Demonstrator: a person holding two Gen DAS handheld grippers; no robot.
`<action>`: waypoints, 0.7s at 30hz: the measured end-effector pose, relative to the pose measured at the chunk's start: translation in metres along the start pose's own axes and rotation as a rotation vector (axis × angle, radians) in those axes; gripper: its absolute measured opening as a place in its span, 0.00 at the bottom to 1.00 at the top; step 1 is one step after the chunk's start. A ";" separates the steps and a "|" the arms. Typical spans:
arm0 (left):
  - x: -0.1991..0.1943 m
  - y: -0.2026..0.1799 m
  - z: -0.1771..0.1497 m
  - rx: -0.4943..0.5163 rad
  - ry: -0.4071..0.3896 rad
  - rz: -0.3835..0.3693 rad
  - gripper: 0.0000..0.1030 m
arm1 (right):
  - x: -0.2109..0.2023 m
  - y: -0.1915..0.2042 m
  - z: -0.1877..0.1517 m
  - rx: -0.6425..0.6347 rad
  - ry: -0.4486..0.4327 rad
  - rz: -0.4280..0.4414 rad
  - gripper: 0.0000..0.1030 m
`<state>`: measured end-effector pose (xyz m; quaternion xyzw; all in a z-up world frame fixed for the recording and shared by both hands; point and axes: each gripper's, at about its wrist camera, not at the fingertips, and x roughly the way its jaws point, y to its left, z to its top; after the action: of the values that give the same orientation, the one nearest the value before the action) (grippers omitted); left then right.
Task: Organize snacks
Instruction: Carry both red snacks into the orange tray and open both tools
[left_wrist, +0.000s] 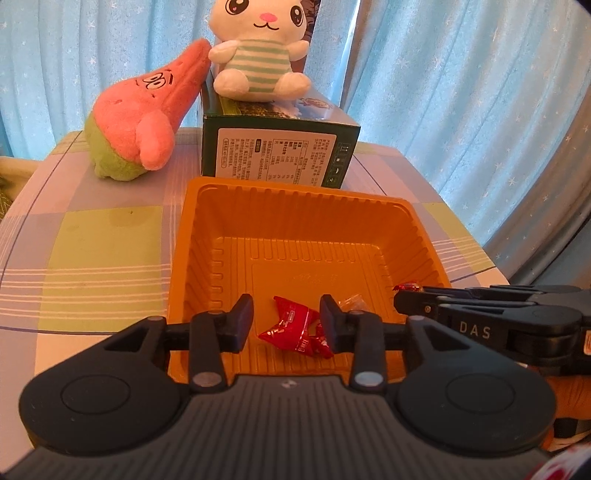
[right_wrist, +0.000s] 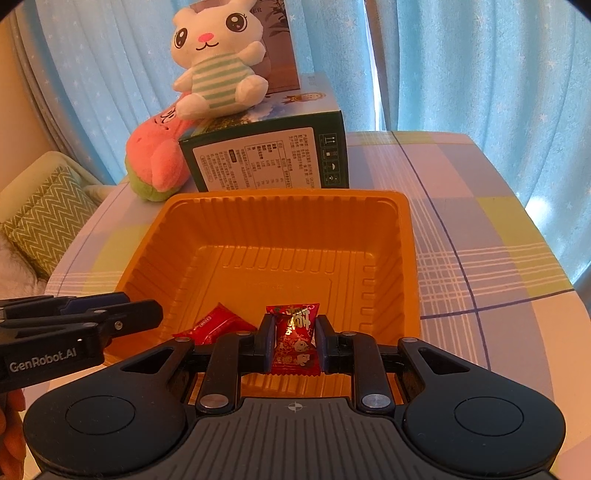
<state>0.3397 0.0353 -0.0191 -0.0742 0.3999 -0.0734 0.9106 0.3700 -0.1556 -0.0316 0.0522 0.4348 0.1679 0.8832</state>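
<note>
In the left wrist view, a red candy (left_wrist: 291, 326) is seen lying loose in the orange tray (left_wrist: 295, 192) between the parted fingers of the left gripper (left_wrist: 286, 323), while in the right wrist view a red snack packet (right_wrist: 294, 338) is squeezed by the right gripper (right_wrist: 294, 345) over the tray on the worktop (right_wrist: 480, 221), so letting go seems to be needed next.

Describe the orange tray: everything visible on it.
The orange tray is a square, thin moulded-plastic tub with ribbed sloping walls, a flat rolled rim and an embossed floor. It sits upright on the checked tablecloth, its far edge close to the green box. A red candy packet lies loose on its floor near the front wall. Over it, the left gripper is open and the right gripper holds a second red packet.
</note>
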 end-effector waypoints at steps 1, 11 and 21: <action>-0.002 0.000 0.000 0.005 -0.004 0.002 0.34 | 0.000 0.001 0.001 0.000 -0.001 0.000 0.22; -0.014 0.004 -0.001 0.023 -0.013 0.040 0.43 | 0.003 0.003 0.007 0.021 -0.012 0.038 0.25; -0.026 0.006 -0.013 0.014 -0.003 0.071 0.48 | -0.020 0.001 0.001 0.040 -0.070 0.011 0.68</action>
<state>0.3132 0.0450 -0.0104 -0.0536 0.4006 -0.0436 0.9137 0.3589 -0.1614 -0.0160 0.0782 0.4066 0.1618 0.8958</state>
